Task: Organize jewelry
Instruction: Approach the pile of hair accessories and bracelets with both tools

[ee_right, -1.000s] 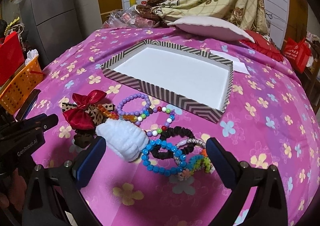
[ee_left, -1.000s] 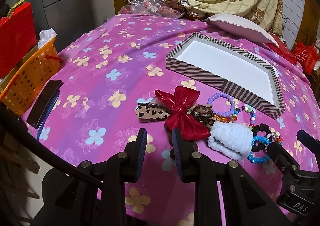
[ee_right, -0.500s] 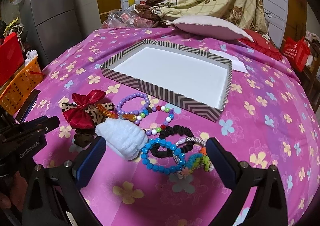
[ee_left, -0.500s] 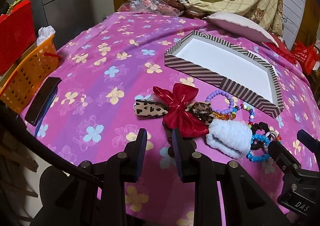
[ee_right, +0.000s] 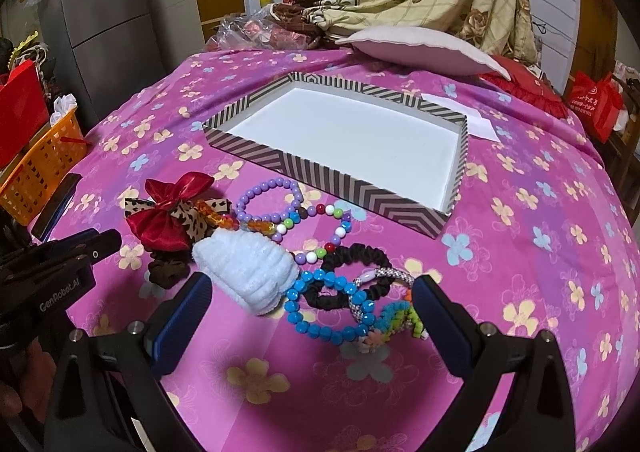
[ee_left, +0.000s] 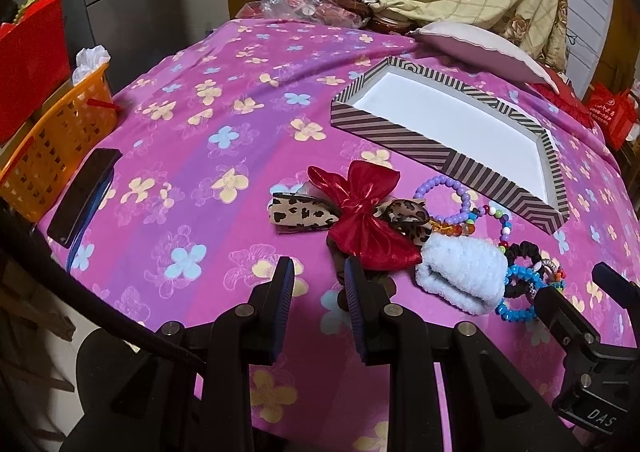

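Right wrist view first: your right gripper hangs with its jaws spread wide and nothing between the pads, low in the frame over the tangle of jewelry. The pile sits centre-left on the pink flowered bedspread, just in front of the shallow striped cardboard tray with the white floor, which is empty.

The risk is the tangle. The bright blue bead bracelet overlaps the black fabric scrunchie, and a silver-and-white beaded band threads through both. If you close on one loop, you will probably drag its neighbours, and something may drop short of the tray. The fluffy white rolled hair band touches the blue beads and could roll or snag. The multicoloured bead string and the lilac bead bracelet cross as well.

In the left wrist view, your left gripper stands partly open, pinching nothing, low centre, just in front of the red satin bow on a leopard-print ribbon. A small brown scrunchie lies half under the bow beside your right-hand finger; I judge you could catch it by accident.

The bow's ribbon runs left to right across the frame, tilting slightly down to the right. The tray's long axis runs from upper left to lower right in both views, with a long wall facing the pile.
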